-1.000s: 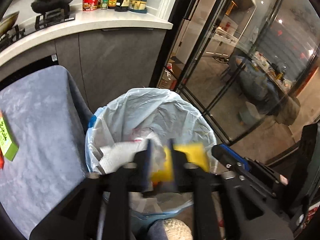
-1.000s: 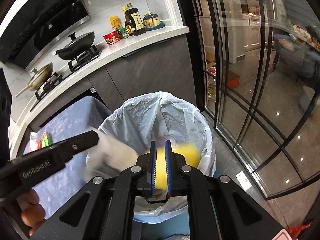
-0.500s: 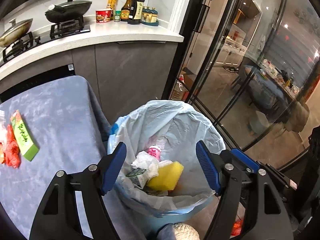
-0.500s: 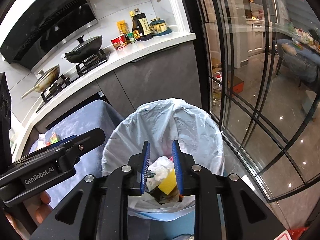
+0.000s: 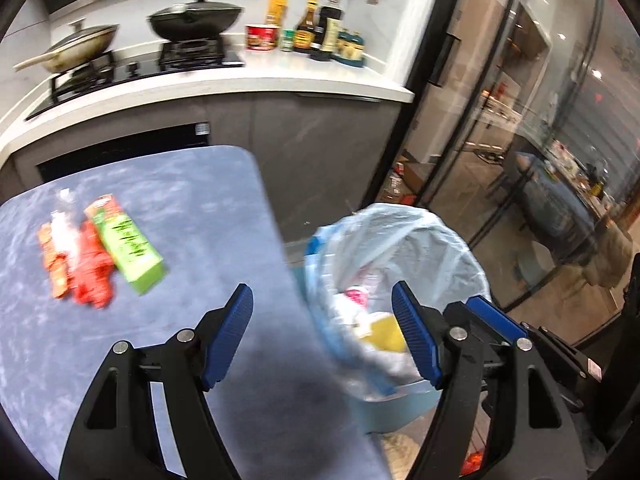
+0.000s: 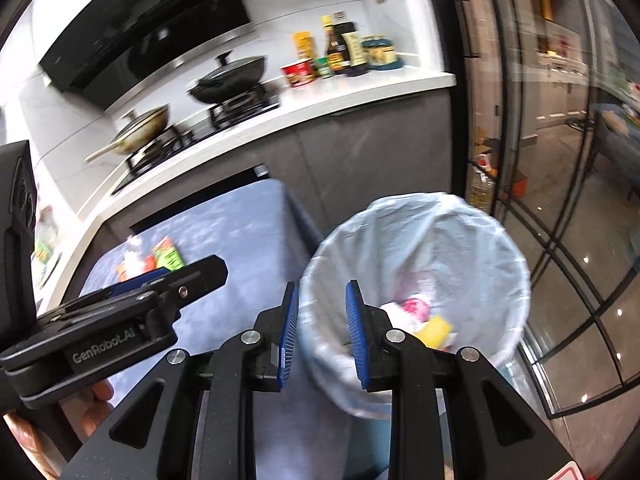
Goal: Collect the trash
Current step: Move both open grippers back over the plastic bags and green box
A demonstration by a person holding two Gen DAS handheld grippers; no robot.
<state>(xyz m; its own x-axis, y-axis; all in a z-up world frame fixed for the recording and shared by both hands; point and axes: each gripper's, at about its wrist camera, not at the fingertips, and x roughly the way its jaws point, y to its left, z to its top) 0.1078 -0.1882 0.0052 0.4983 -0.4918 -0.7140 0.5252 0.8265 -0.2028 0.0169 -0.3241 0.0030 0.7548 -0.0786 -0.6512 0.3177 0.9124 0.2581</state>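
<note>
A blue bin with a pale plastic liner [image 5: 400,236] [image 6: 472,240] stands on the floor beside the table. Inside lie a yellow sponge [image 5: 386,334] [image 6: 434,328], white crumpled paper and a pink item [image 6: 414,306]. A green box [image 5: 126,244] [image 6: 168,254] and red wrappers [image 5: 90,276] lie on the blue-grey table [image 5: 180,208]. My left gripper [image 5: 322,334] is open and empty over the table's right edge. My right gripper [image 6: 322,334] is open and empty at the bin's left rim; the left gripper shows at its left [image 6: 120,320].
A kitchen counter [image 5: 248,80] with pans, a stove and bottles runs behind the table. Glass doors with black frames [image 5: 480,140] stand right of the bin. The table edge lies close to the bin.
Both grippers released the sponge and paper, which now lie in the bin, and opened. Both have swung left, so the table and its trash have come into view.
</note>
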